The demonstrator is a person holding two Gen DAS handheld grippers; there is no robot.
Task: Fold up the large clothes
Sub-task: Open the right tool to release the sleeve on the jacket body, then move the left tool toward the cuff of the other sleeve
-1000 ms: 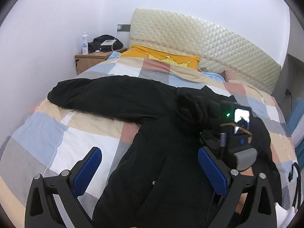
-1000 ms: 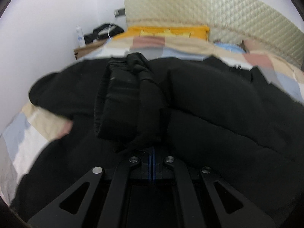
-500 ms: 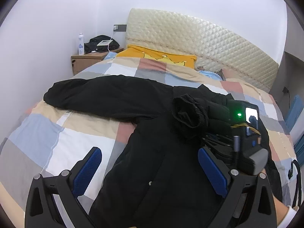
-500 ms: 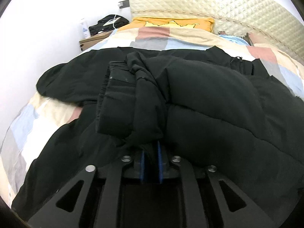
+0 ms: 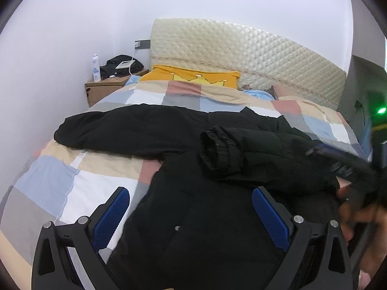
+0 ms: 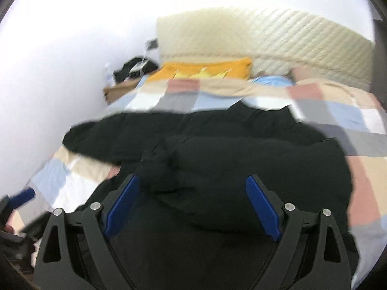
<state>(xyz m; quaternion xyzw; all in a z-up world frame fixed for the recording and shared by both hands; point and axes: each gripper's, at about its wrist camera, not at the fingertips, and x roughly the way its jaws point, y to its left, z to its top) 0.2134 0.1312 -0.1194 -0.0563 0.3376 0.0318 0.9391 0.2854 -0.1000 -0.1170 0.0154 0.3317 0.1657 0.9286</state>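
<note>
A large black padded jacket (image 5: 212, 217) lies spread on the bed. Its left sleeve (image 5: 125, 130) stretches out to the left. Its right sleeve (image 5: 244, 152) is folded across the chest, cuff pointing left. My left gripper (image 5: 191, 213) is open and empty above the jacket's front. In the blurred right wrist view the jacket (image 6: 241, 169) fills the middle, and my right gripper (image 6: 193, 204) is open and empty just above the folded sleeve (image 6: 159, 166). The right gripper's body shows blurred at the right edge of the left wrist view.
The bed has a checked quilt (image 5: 60, 176), a yellow pillow (image 5: 193, 78) and a cream quilted headboard (image 5: 241, 55). A wooden bedside table (image 5: 104, 89) at the back left holds a bottle (image 5: 96, 68) and a black bag (image 5: 123, 66). White wall runs along the left.
My right gripper has opened and let go of the right sleeve, which now lies across the jacket's chest. The right gripper has pulled back toward me. My left gripper stayed open.
</note>
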